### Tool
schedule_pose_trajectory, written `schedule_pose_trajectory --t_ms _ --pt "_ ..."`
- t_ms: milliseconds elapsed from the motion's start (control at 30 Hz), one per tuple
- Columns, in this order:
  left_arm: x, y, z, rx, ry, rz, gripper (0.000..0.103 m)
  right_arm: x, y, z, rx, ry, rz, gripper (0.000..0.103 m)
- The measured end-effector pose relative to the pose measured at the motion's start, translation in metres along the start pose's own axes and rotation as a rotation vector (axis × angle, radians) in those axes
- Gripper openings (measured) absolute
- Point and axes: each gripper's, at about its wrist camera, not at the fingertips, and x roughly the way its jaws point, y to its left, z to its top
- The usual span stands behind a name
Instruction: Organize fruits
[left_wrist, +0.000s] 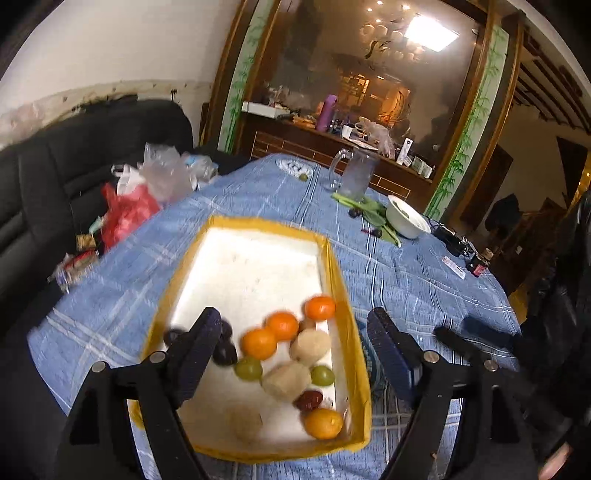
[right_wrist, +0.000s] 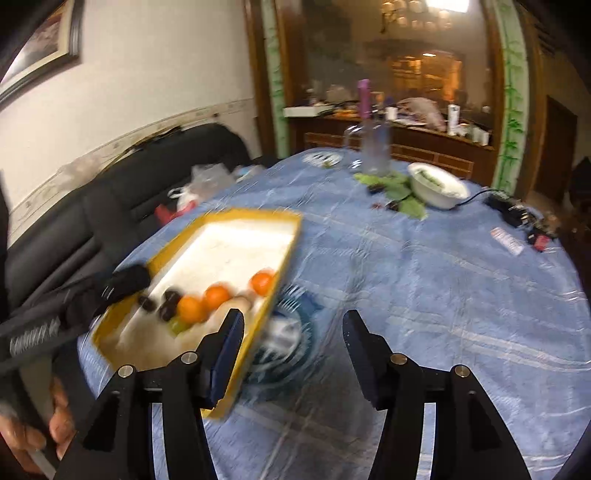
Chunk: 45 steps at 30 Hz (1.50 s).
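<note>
Below, fruit tray (left_wrist: 343, 291) between the gaping, empty left hand-held gripper (left_wrist: 291, 332) fingers; right one likewise spread.

Location: a home dining room. Landmark: a round table (left_wrist: 406, 273) under a blue checked cloth. Left of it stands a black sofa (left_wrist: 55, 177); behind it, a wooden sideboard (left_wrist: 314, 144) (cluttered with bottles) below a large mirror (left_wrist: 369, 74).

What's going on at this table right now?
A person holds a claw in each hand over a yellow-rimmed tray of fruit on a blue tablecloth. Oranges, green grapes and dark fruit sit at the tray's near end. The left claw and right claw are both open and empty.
</note>
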Motion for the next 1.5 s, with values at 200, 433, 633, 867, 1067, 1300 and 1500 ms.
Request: schedule_pose_trajectory --t_ms 200,433,633,867,1067,1300,1500 --pt "-0.057 -0.001 0.036 0.003 -0.228 0.082 0.103 -0.048 0.002 0.082 -0.058 -0.154 -0.046 0.075" --pt "-0.032 -0.002 -0.003 0.043 -0.193 0.179 0.103 -0.04 -0.004 0.02 -0.041 -0.142 -0.058 0.091" --pt "-0.051 -0.02 -0.015 0.072 -0.295 0.272 0.103 -0.017 -0.014 -0.038 0.038 -0.041 -0.075 0.091" --pt "-0.09 -0.031 -0.02 0.05 -0.415 0.271 0.103 -0.034 -0.008 -0.046 0.05 -0.092 -0.041 0.091" --pt "-0.079 -0.04 -0.024 0.06 -0.344 0.163 0.103 -0.04 0.006 -0.046 0.021 -0.111 -0.026 0.091" --pt "-0.064 -0.046 -0.032 0.085 -0.284 0.119 0.103 -0.032 0.012 -0.054 0.002 -0.077 -0.04 0.091" --pt "-0.04 -0.047 -0.041 0.1 -0.146 0.149 0.103 -0.024 0.022 -0.059 -0.023 -0.043 -0.049 0.091"
